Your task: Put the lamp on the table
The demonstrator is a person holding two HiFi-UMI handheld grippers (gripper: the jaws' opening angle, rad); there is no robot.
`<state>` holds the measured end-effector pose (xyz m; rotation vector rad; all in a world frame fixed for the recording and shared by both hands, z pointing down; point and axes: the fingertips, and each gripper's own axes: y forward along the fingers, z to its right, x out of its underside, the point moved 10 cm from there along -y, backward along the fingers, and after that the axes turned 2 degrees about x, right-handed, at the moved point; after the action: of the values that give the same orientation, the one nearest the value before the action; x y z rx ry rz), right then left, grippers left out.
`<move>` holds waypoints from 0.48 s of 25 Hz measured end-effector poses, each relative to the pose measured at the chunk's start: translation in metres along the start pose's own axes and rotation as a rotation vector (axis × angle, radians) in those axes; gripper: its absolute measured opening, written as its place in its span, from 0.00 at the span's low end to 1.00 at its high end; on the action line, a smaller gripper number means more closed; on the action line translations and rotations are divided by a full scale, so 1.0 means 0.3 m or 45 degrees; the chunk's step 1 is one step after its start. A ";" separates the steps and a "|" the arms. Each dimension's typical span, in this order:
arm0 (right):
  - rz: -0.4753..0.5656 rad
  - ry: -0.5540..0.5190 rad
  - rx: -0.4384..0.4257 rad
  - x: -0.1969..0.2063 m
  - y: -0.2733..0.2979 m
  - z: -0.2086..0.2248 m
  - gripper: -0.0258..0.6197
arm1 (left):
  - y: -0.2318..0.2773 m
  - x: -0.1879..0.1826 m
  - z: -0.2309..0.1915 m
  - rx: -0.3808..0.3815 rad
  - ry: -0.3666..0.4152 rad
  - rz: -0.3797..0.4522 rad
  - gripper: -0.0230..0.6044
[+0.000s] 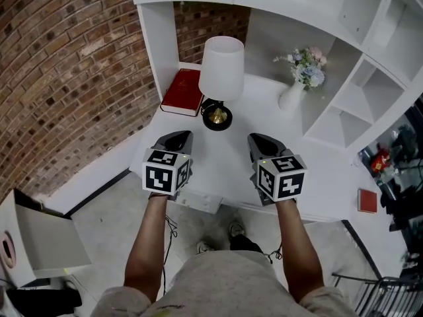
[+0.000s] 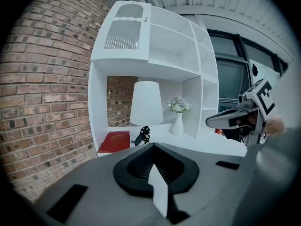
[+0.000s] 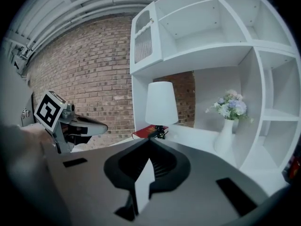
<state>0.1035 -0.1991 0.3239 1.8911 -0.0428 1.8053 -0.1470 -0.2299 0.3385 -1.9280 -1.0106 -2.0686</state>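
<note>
The lamp has a tall white shade and a black base with a brass centre. It stands upright on the white table, under the shelf unit, and nothing touches it. My left gripper and right gripper hover side by side over the table's near part, short of the lamp, both pointing at it. Both are shut with nothing between the jaws. The left gripper view has the lamp straight ahead, and it stands a little left of centre in the right gripper view.
A red book lies left of the lamp base. A white vase of flowers stands to its right. White shelving wraps the back and right, and a brick wall is on the left. A white box sits on the floor.
</note>
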 end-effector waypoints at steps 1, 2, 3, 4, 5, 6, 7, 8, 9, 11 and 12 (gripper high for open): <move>-0.001 -0.003 -0.002 0.003 -0.004 0.001 0.05 | 0.000 0.003 0.002 0.003 -0.002 -0.003 0.03; -0.002 -0.004 -0.003 0.006 -0.006 0.001 0.04 | 0.000 0.007 0.002 0.006 -0.006 -0.007 0.03; -0.002 -0.003 -0.005 0.009 -0.008 0.002 0.05 | -0.001 0.011 0.002 0.008 -0.009 -0.010 0.03; -0.002 -0.002 -0.006 0.011 -0.009 0.001 0.05 | -0.003 0.013 0.003 0.010 -0.011 -0.013 0.03; -0.003 0.000 -0.008 0.012 -0.010 -0.001 0.04 | -0.005 0.013 0.003 0.012 -0.013 -0.013 0.03; -0.002 0.001 -0.010 0.013 -0.010 -0.003 0.04 | -0.007 0.014 0.003 0.013 -0.014 -0.014 0.03; -0.001 0.001 -0.012 0.013 -0.010 -0.006 0.05 | -0.008 0.015 0.004 0.014 -0.014 -0.014 0.03; 0.002 0.001 -0.014 0.012 -0.010 -0.008 0.04 | -0.009 0.015 0.004 0.015 -0.014 -0.015 0.03; 0.005 0.001 -0.015 0.012 -0.011 -0.009 0.04 | -0.010 0.016 0.004 0.015 -0.013 -0.015 0.03; 0.012 0.003 -0.014 0.010 -0.013 -0.008 0.04 | -0.012 0.015 0.003 0.017 -0.016 -0.012 0.03; 0.014 0.005 -0.012 0.009 -0.016 -0.006 0.05 | -0.013 0.014 0.003 0.017 -0.019 -0.011 0.03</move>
<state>0.1039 -0.1935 0.3247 1.8844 -0.0603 1.8128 -0.1491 -0.2249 0.3409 -1.9388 -1.0348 -2.0494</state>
